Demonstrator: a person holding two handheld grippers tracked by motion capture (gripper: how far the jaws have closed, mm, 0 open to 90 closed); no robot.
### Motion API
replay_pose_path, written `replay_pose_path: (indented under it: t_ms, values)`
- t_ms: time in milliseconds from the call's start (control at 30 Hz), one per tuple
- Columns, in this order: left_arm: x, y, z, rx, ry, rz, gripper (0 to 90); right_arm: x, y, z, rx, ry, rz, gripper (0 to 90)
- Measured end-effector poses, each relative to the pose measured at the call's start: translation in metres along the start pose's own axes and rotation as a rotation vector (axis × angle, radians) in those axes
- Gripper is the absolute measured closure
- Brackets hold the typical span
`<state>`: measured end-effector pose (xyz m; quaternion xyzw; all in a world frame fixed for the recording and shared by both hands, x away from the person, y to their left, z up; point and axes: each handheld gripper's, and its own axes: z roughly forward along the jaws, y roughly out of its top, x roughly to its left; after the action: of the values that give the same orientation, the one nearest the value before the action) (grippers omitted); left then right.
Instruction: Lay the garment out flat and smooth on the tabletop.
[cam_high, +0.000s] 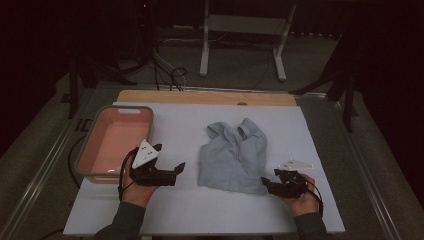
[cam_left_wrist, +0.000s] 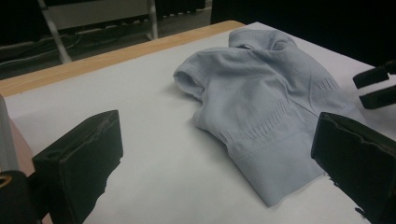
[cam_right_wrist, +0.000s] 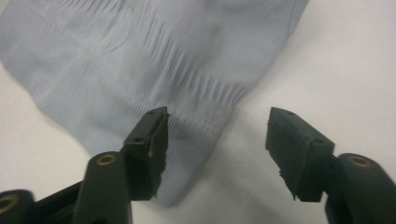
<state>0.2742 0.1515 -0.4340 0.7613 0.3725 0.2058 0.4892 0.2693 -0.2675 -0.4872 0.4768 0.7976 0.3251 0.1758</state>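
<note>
The folded pale blue garment (cam_high: 234, 156) lies mid-tabletop (cam_high: 310, 150), its near right corner partly covered by your right gripper (cam_right_wrist: 217, 140) and its far folds dim. That gripper's jaws stand apart, straddling the corner without pinching it. Your left gripper (cam_left_wrist: 219, 154) hangs wide open and empty, between the pink bin (cam_high: 117, 137) and the garment.
</note>
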Motion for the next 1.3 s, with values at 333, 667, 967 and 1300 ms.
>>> replay_pose_path:
  t_ms: [333,667,967,1300]
  values:
    - [0.0,0.001,-0.003,-0.007,0.002,0.003,3.0,0.007,-0.011,0.004,0.063,0.023,-0.035,51.1]
    - [0.0,0.001,-0.003,-0.008,0.002,0.001,3.0,0.012,-0.014,0.014,0.099,0.035,-0.035,57.5]
    - [-0.003,0.001,-0.001,-0.006,0.001,0.002,3.0,0.011,-0.013,0.017,0.107,0.064,0.003,64.2]
    - [-0.005,0.0,0.001,-0.006,-0.005,0.006,2.9,0.017,-0.008,0.014,0.09,0.098,-0.037,83.5]
